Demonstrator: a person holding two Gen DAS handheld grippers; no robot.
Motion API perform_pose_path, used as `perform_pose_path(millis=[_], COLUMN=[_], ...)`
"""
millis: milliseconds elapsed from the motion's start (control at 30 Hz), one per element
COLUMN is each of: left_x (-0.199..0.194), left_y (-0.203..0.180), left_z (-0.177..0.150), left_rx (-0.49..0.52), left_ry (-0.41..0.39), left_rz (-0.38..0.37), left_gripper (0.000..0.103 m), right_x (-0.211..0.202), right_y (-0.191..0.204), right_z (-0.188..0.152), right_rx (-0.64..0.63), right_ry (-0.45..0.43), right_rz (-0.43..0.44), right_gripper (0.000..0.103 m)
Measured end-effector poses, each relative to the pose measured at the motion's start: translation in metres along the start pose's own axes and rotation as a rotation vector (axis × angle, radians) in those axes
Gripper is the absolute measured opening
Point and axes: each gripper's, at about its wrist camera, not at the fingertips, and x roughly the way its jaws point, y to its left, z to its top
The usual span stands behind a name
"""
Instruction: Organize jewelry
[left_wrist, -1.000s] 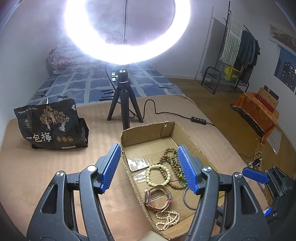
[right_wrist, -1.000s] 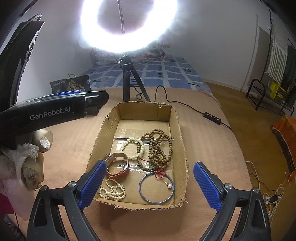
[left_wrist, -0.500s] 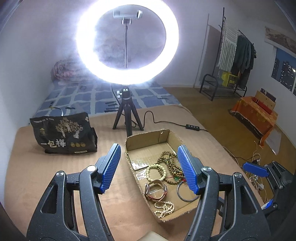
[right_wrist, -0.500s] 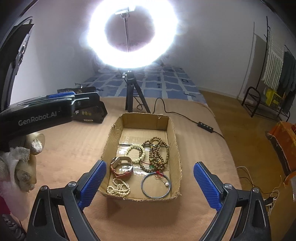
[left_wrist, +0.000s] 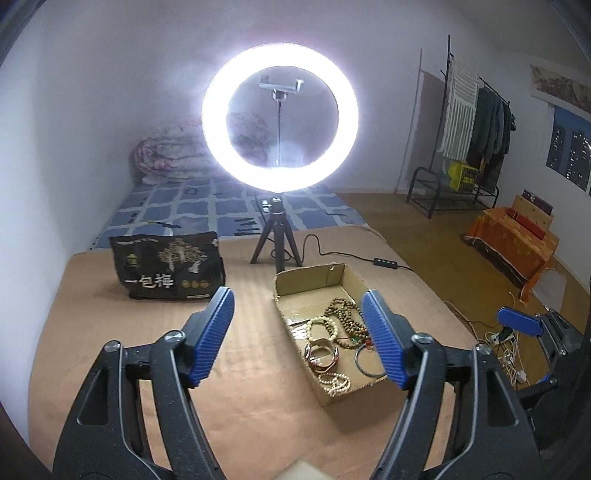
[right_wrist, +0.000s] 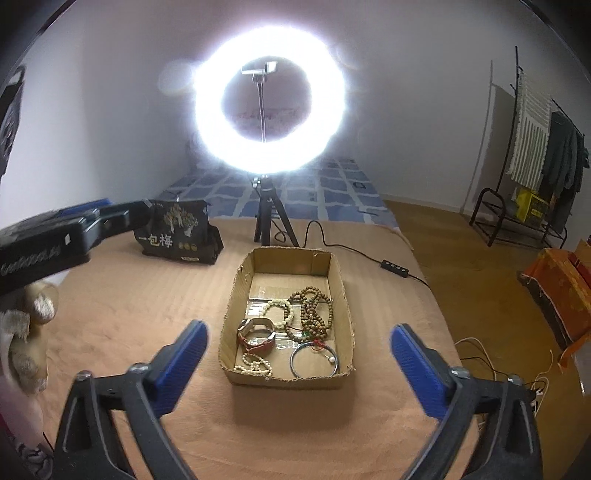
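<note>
A shallow cardboard box (right_wrist: 341, 273) (left_wrist: 295, 282) lies on the tan blanket. Inside are brown wooden beads (right_wrist: 314, 310) (left_wrist: 345, 319), a cream bead bracelet (right_wrist: 282, 310) (left_wrist: 323, 326), a watch with a red strap (right_wrist: 256, 334) (left_wrist: 323, 356), a small pearl strand (right_wrist: 255, 363) (left_wrist: 336, 382) and a silver bangle (right_wrist: 314, 360) (left_wrist: 364, 367). My left gripper (left_wrist: 299, 338) hangs above and short of the box, its jaws opening with nothing between them. My right gripper (right_wrist: 299, 363) is also raised, jaws opening wide and empty. The left tool's body (right_wrist: 55, 236) shows at the right view's left edge.
A lit ring light (left_wrist: 279, 122) stands on a small tripod (left_wrist: 275, 236) behind the box, its cable and switch (left_wrist: 384, 262) running right. A black printed bag (left_wrist: 168, 267) sits at the back left. A clothes rack (left_wrist: 469, 136) and an orange-covered stand (left_wrist: 513, 240) are across the floor.
Both grippers have pulled back and risen, so the box looks smaller and farther off. Both pairs of jaws stand wider. The jewelry in the box has not moved.
</note>
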Motion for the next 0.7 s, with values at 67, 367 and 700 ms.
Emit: perform_pose_path(millis=[67,367,700], left_x=[-0.011,-0.046,-0.073], left_y=[0.002,0.004,0.001], left_z=[-0.006,-0.037,-0.051], left_rx=[0.002,0.035,0.099], left_ry=[-0.004,0.015,-0.01], left_rz=[0.008,0.053,0.054], left_gripper=[0.075,0.082,0.094], right_x=[-0.005,-0.022,-0.03], right_y=[0.001,0.009,0.011], right_z=[-0.003,-0.017,-0.018], right_rx=[0.002,-0.005,0.03], right_ry=[-0.008,-0.046,-0.094], right_rz=[0.002,-0.021,0.002], right_gripper=[0.103,0.103,0.103])
